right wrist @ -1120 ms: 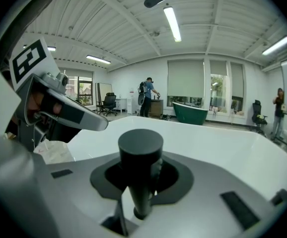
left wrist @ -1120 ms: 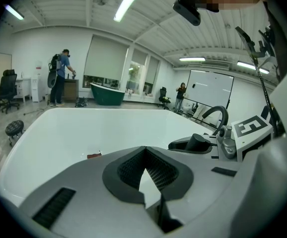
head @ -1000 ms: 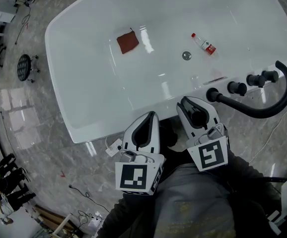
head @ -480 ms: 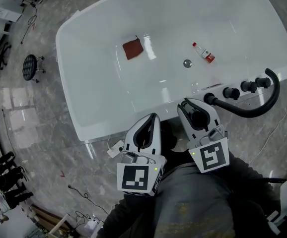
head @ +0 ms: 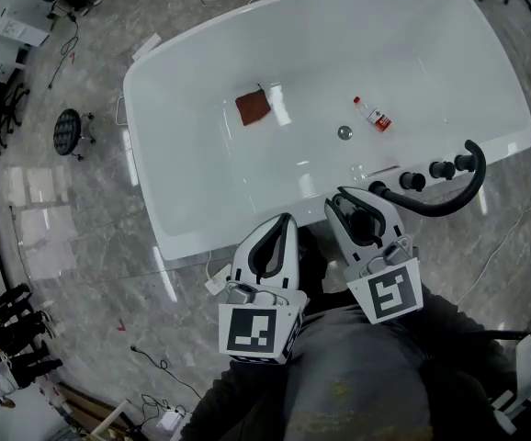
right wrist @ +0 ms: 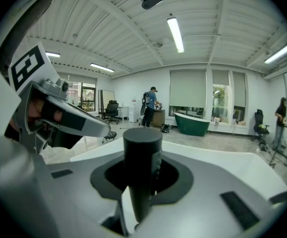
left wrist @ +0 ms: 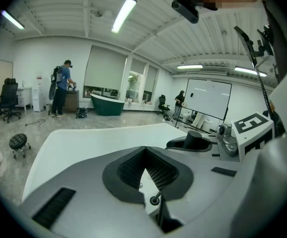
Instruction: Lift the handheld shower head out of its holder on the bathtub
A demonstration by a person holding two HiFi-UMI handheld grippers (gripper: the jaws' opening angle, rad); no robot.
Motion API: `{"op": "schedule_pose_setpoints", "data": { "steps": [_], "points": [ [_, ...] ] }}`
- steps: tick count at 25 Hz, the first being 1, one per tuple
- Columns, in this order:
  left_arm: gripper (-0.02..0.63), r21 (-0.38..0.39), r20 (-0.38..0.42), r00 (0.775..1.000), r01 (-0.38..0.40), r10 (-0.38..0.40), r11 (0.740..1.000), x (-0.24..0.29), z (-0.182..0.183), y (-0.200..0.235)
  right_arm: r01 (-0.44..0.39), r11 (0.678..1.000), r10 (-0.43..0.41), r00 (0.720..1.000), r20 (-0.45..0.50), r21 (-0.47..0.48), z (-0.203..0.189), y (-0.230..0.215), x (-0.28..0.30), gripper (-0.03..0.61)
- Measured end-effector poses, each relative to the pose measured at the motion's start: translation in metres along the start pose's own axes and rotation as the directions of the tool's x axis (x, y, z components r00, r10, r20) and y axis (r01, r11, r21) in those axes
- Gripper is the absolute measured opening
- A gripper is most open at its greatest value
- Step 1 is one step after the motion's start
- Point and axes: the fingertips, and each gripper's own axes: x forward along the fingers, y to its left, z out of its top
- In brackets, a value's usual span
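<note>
Black handheld shower head (right wrist: 142,148): clamped between your right gripper (head: 365,217) fingers, raised farther above the bathtub (head: 201,154), apparently lifted free; left gripper (left wrist: 144,157) fingers together, empty.

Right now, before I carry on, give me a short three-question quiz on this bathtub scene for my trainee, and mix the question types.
1. True or false: the red cloth lies on the floor beside the bathtub.
2. What is clamped in the right gripper's jaws? A. a bar of soap. B. the black shower head handle. C. nothing.
3. Fill in: the ____ gripper's jaws are together with nothing between them.

Key:
1. False; it lies inside the tub.
2. B.
3. The left gripper.
</note>
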Motion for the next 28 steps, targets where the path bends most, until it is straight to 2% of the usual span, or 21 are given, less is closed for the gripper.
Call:
{"op": "schedule_pose_setpoints", "data": {
  "steps": [5, 9, 18, 28],
  "points": [
    [0.003, 0.028, 0.023, 1.0, -0.001, 0.001, 1.0, -0.015, 0.022, -0.004, -0.025, 1.0, 0.025, 0.999, 0.024, -0.011, 0.027, 0.005, -0.01, 0.091],
    [0.003, 0.031, 0.05, 0.999, -0.021, 0.019, 0.999, -0.027, 0.035, -0.006, -0.05, 0.999, 0.049, 0.998, 0.035, 0.022, 0.038, 0.004, -0.014, 0.092],
    [0.003, 0.065, 0.111, 0.994, -0.02, 0.013, 0.998, -0.032, 0.054, -0.017, -0.06, 0.998, 0.059, 0.997, 0.049, 0.015, 0.049, 0.001, -0.021, 0.092],
    [0.003, 0.075, 0.113, 0.994, -0.007, -0.002, 0.997, -0.035, 0.053, -0.025, -0.051, 0.999, 0.051, 0.997, 0.056, 0.01, 0.049, 0.001, -0.028, 0.091]
  ]
}}
